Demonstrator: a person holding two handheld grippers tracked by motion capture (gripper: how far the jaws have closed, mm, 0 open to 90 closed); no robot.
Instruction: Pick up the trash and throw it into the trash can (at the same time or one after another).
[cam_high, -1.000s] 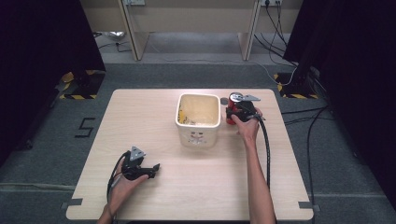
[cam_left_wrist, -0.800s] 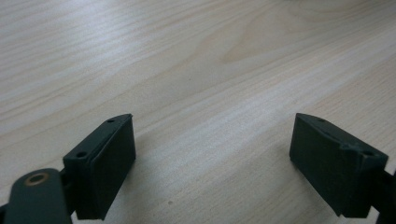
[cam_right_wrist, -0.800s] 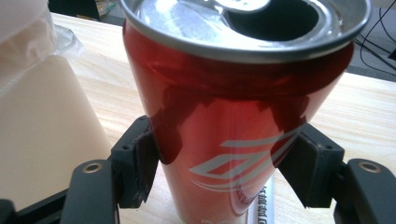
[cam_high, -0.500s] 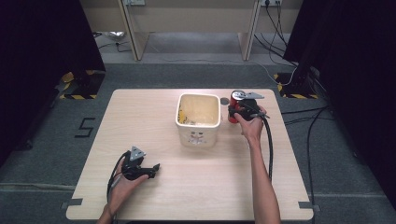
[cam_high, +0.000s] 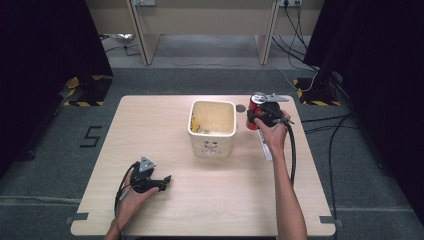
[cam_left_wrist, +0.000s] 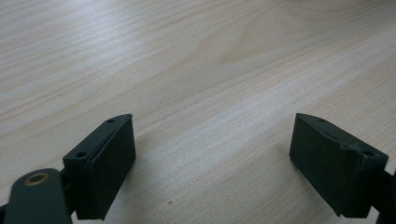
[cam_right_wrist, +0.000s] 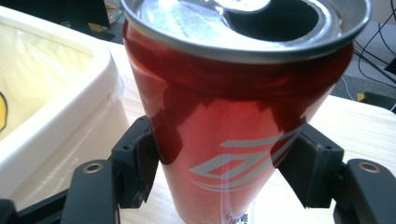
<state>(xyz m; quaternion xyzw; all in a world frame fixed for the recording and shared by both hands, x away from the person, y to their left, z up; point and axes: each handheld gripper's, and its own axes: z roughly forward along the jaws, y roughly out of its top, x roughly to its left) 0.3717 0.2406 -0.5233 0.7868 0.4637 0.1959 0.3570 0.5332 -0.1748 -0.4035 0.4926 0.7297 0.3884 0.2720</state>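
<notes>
Since a second ago the right gripper (cam_high: 259, 116) has shifted slightly away from the bin, carrying the red can (cam_right_wrist: 233, 121) with it. Nearest, the left gripper (cam_high: 162, 181) rests on the wooden table (cam_high: 165, 125) with jaws spread wide on bare wood. Farther off, the right gripper's jaws pinch the opened can just beside the cream bin (cam_high: 196, 134).

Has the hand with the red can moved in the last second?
Yes, slightly. In the high view the right gripper, clamped on the red can, has edged rightward and farther back, away from the cream bin, which has stayed put.
</notes>
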